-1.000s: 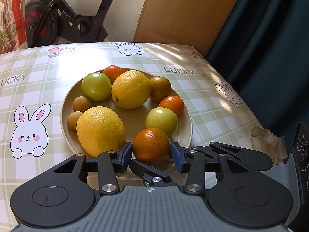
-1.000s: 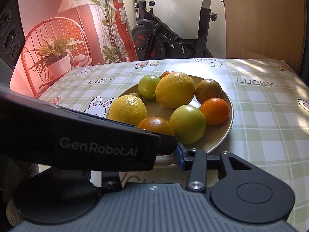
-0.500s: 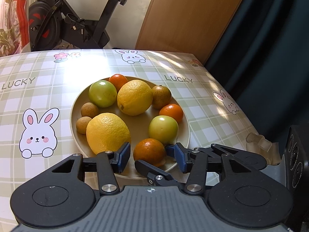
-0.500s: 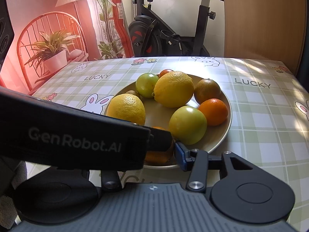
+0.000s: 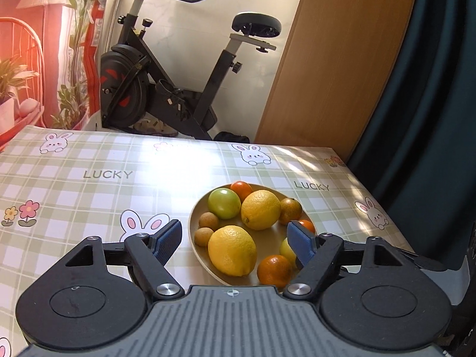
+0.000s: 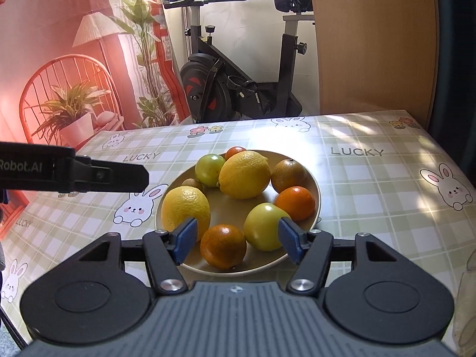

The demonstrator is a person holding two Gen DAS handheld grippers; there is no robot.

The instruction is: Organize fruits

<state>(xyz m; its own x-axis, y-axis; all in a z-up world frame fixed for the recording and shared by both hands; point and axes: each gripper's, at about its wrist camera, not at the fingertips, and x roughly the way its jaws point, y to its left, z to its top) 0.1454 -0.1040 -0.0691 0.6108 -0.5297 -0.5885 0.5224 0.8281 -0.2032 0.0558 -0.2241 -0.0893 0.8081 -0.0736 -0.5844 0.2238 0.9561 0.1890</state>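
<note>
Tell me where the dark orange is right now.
On the plate's near rim, right wrist view: dark orange between the near lemon and a green fruit.

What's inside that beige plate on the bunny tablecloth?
The plate holds two lemons, two green fruits, three orange ones, a brownish one and two small brown fruits. Anything beneath them is covered.

Bright daylight; glare patch on green-checked vinyl tablecloth (image 5: 178,172), dappled shadows at right; sharp focus, fisheye-bent edges.
</note>
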